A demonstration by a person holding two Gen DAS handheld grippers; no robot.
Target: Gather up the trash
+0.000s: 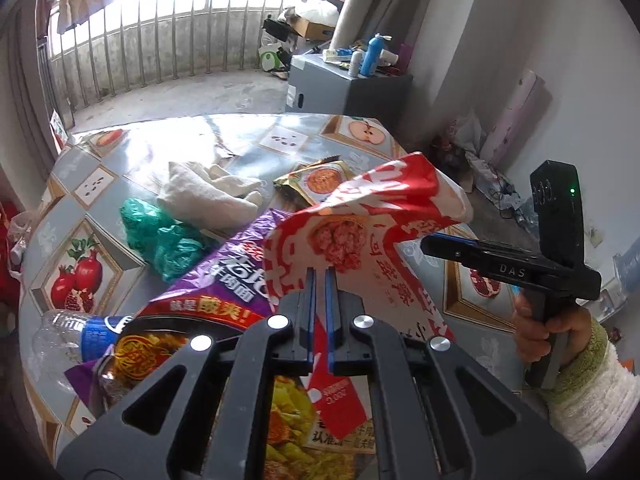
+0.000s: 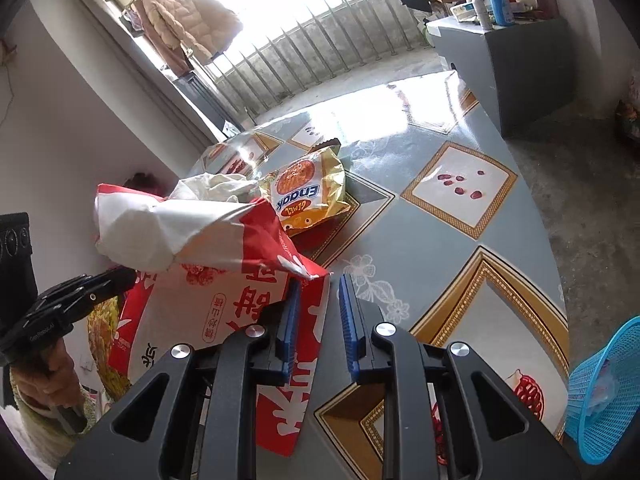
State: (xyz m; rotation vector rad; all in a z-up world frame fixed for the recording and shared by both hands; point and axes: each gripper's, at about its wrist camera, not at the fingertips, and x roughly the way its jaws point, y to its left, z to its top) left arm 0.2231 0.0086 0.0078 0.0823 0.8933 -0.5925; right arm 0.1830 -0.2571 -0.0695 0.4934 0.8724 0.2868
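Left gripper (image 1: pixel 320 270) fingers pinching red wrapper (image 1: pixel 360 216), right gripper (image 2: pixel 318 280) fingers parted, blue basket (image 2: pixel 604 392) only rightward.

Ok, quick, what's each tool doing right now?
Left tool: shut on the red and white bag.
Right tool: open, bag edge between its fingers, not pinched.

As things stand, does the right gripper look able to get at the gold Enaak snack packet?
Probably not directly: the red and white bag, pinched by the left gripper, lies across the right gripper between its jaws; the gold Enaak snack packet sits beyond on otherwise open table.
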